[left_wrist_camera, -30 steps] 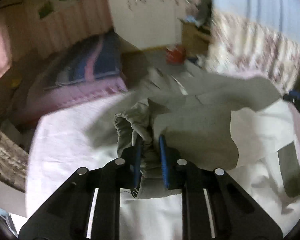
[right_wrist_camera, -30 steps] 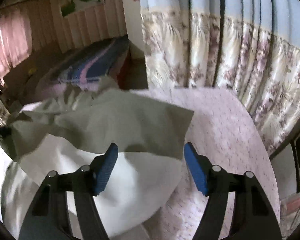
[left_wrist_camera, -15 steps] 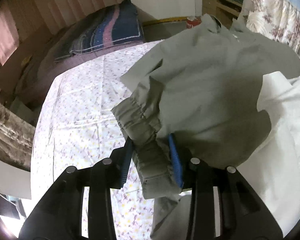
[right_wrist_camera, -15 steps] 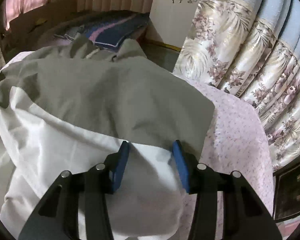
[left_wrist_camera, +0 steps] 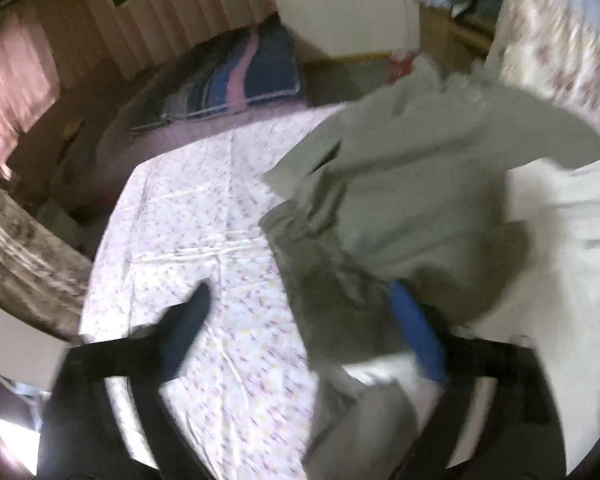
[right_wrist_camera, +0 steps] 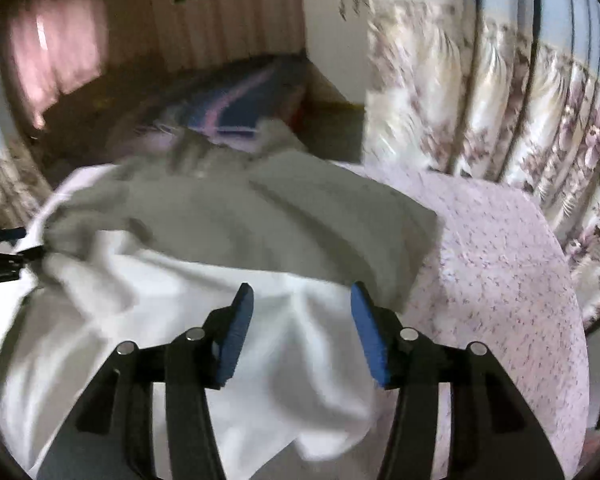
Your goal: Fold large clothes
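Grey jacket (left_wrist_camera: pixel 440 184) edge lies beside open floral sheet (left_wrist_camera: pixel 204 216) (left of it).

Left tongs (left_wrist_camera: pixel 300 320): jaws spread wide and opening. Left finger sits far out at lower left, dark, pad facing inward; right finger at centre right, blue pad (left_wrist_camera: pixel 416 336) visible. Pads press on nothing. Tongs point steeply downward. Frame blurred.

Right tongs (right_wrist_camera: pixel 302 330): jaws about half spread and opening slightly. Both blue pads (right_wrist_camera: pixel 236 336) face each other with a clear gap; no contact with anything seen at the pads. Tongs angled downward. Black linkage arms and silver pivot pins visible below both fingers.

Left tongs also appear at the left edge of the right wrist view (right_wrist_camera: pixel 4 256), dark, detail unclear.
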